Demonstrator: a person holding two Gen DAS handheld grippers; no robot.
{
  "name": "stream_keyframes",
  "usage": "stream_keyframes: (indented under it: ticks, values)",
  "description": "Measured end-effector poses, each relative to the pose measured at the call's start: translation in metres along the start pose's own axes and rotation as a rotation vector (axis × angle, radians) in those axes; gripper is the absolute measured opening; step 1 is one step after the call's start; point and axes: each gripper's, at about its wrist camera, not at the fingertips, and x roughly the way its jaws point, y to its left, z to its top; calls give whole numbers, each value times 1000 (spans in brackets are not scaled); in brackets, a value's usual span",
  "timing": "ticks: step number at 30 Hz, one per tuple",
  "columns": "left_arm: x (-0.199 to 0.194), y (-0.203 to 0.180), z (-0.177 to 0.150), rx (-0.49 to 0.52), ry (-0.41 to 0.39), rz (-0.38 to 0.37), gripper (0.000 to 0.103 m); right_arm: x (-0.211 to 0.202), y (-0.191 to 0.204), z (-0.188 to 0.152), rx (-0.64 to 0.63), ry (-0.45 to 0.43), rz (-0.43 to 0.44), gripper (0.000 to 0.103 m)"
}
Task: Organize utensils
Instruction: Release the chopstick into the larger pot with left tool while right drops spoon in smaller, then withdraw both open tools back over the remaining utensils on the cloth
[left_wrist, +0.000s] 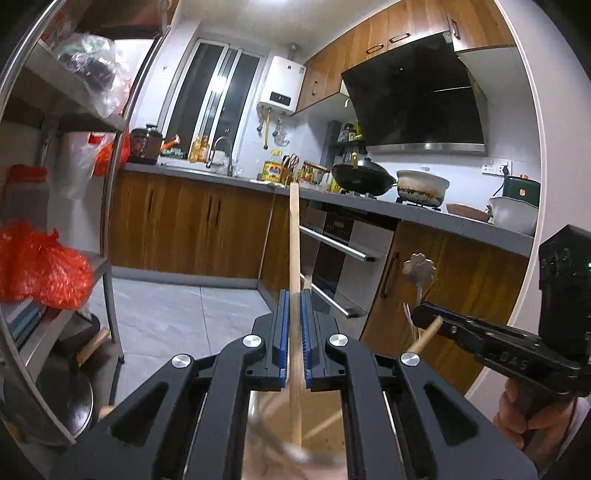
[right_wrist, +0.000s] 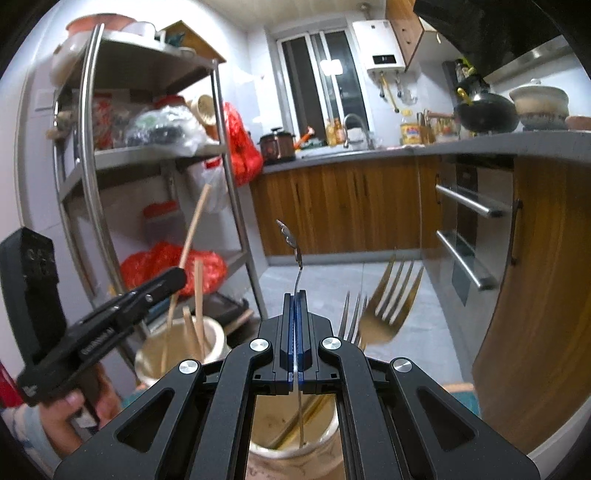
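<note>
My left gripper (left_wrist: 294, 295) is shut on a wooden chopstick (left_wrist: 294, 236) that stands upright, its lower end inside a pale utensil jar (left_wrist: 325, 424) below the jaws. My right gripper (right_wrist: 294, 295) is shut on a thin metal spoon handle (right_wrist: 295, 258) with a flower-shaped end, over a second jar (right_wrist: 295, 443). In the right wrist view the left gripper (right_wrist: 177, 275) holds the chopstick (right_wrist: 194, 225) above a jar (right_wrist: 218, 332) with several chopsticks. Two forks (right_wrist: 391, 295) stick up beside the right jaws. The right gripper (left_wrist: 424, 310) shows in the left wrist view with the spoon end (left_wrist: 419, 269).
A steel shelf rack (right_wrist: 92, 155) with red bags (right_wrist: 173, 266) stands at left. Wooden cabinets, an oven with bar handles (right_wrist: 469, 236) and a grey counter (left_wrist: 406, 212) with a wok and pots lie ahead and right. Grey tiled floor (left_wrist: 166, 314) lies between.
</note>
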Motion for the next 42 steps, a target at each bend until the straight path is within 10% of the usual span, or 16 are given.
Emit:
stream_keyframes:
  ticks: [18,25,32,39,42]
  values:
    - [-10,-8,-11,92,104,110,8,11,1,-25,0,95,-18,2]
    - [-18,-11,-7,94,99,112,23,10,0,-25,-2,92,-19,4]
    - [-32,-17,-4,120,106,122,50,-8,4,-23,-12,62,-34,21]
    - [-62,-26,1,128,96,138,88,-50,2,-24,13,22,-62,85]
    - [-75,-31,2,122,93,143,98,-69,-1,-25,25,2,-95,96]
